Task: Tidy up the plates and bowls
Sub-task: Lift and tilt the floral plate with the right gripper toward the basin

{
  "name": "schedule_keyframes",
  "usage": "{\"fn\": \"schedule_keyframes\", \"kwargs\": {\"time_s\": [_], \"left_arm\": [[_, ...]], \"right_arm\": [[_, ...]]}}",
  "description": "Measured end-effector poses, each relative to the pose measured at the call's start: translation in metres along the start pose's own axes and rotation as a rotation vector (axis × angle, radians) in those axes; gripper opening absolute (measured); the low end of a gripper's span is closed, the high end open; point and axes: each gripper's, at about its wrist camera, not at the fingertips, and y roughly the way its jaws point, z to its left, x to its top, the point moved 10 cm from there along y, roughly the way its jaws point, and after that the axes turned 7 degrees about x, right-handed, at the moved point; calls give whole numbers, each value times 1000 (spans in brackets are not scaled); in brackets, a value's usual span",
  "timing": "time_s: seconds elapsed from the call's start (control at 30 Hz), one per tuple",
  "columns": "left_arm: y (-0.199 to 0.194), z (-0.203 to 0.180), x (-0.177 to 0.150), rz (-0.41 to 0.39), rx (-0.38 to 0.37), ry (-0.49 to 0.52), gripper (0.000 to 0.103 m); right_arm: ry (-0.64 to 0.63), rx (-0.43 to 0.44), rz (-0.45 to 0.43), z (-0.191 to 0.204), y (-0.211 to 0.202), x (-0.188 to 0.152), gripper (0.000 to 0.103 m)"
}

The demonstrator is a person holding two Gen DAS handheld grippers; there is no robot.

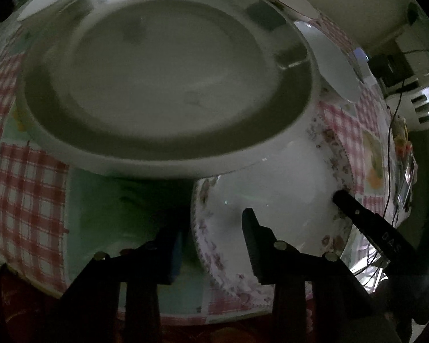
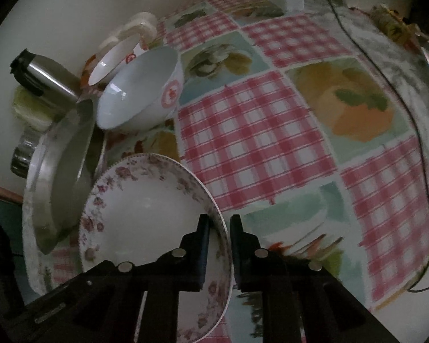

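Left wrist view: big steel plate (image 1: pixel 163 74) fills the far half of the bench (image 1: pixel 28 194), blurred. Floral plate (image 1: pixel 274 188) close to the bench's near edge, far rim hidden under or behind the steel plate's rim; cannot tell which lies over which. Left gripper (image 1: pixel 211 223) straddles the floral plate's left rim, one of its fingers (image 1: pixel 173 254) outside, the other over the white inside. Not clamped as far as visible, gap wider than the rim. Right gripper also seen here as a dark finger on the opposite rim. White bowls (image 1: pixel 334 60) along the far right edge.

Right wrist view: right gripper (image 2: pixel 218 220) clenched on the floral plate (image 2: pixel 146 217), rim pinched between fingers (image 2: pixel 203 245). Plate just beside the steel plate (image 2: pixel 63 177), toward the bench's left edge. White bowl with red mark (image 2: pixel 140 88) and a second bowl (image 2: pixel 114 57) behind, steel flask (image 2: pixel 43 77) near the wall. Checked cloth on the bench (image 2: pixel 257 131) bare to the right, cable (image 2: pixel 371 65) across the far side.

Step, by judgement: two-handed pickup of the floral plate, grasp half made. Next probably: close left fingers on the rim, lift level with both hands, clear the steel plate's rim before carrying. Watch for slip on glazed rim.
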Motion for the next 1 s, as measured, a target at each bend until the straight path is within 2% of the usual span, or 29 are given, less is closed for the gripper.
{"fn": "schedule_keyframes", "kwargs": {"time_s": [0.2,0.43,0.6,0.67,0.8,1.0], "left_arm": [[5,-15,5,-15,10,35,40],[11,-30,11,-48,-28,50,42],[19,-40,22,-59,-25,77,58],[20,-41,22,-67,-7,102,58],[25,-50,28,-81,22,150,58],[24,-52,50,-85,3,180,58]], "right_arm": [[57,-22,-12,-22,-8,2,15],[150,27,-24,-46,-17,3,15],[198,48,-34,-58,-18,10,15],[222,70,-32,-62,-16,13,15],[221,70,-33,-62,-13,16,16],[202,87,-36,-64,-16,14,19]]}}
